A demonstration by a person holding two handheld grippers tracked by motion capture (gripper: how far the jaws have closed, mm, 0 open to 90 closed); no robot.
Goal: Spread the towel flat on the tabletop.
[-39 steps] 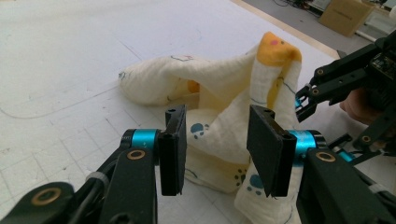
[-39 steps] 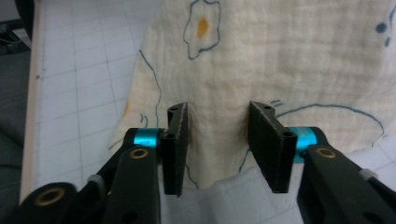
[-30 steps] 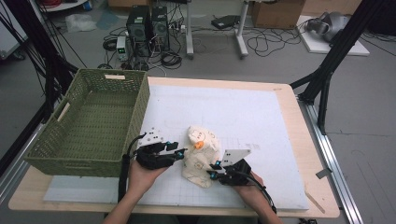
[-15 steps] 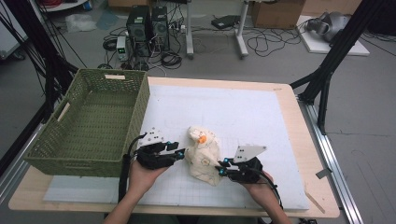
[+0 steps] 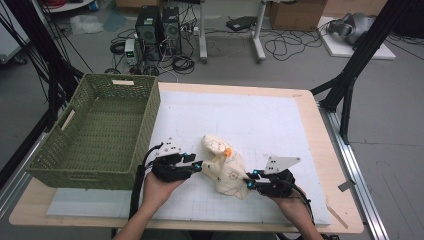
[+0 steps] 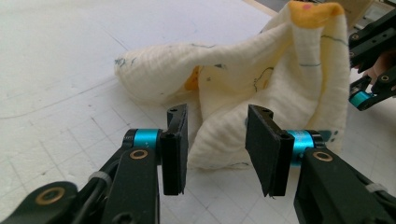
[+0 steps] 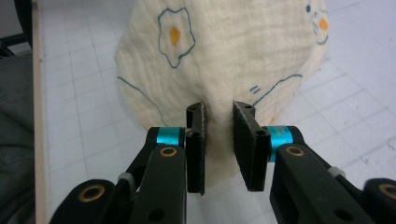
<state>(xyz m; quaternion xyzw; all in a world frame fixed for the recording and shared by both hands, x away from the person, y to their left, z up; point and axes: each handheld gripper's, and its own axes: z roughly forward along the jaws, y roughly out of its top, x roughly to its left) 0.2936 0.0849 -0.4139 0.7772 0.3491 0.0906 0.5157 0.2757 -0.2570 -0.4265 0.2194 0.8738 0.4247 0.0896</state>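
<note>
A cream cloth (image 5: 225,167) printed with fried eggs lies bunched on the white mat (image 5: 250,120), near the front. My right gripper (image 5: 250,179) is at its right end. In the right gripper view the cloth (image 7: 224,56) narrows into the right gripper (image 7: 218,109), whose pads pinch a fold. Those jaws have just been opening slightly, with the fold still between them. My left gripper (image 5: 196,164) is at the cloth's left side. In the left gripper view the left gripper (image 6: 217,112) stands open, and the cloth (image 6: 261,74) hangs between its jaws with neither pad pressing on it.
A green woven basket (image 5: 150,115) sits on the left of the table, close beside my left hand. The white mat stretches away behind the cloth. Cables, computer cases and black stand legs are on the floor beyond the table.
My right gripper has moved to the right with the cloth's end, drawing the cloth out that way. The left gripper has stayed where it was.
</note>
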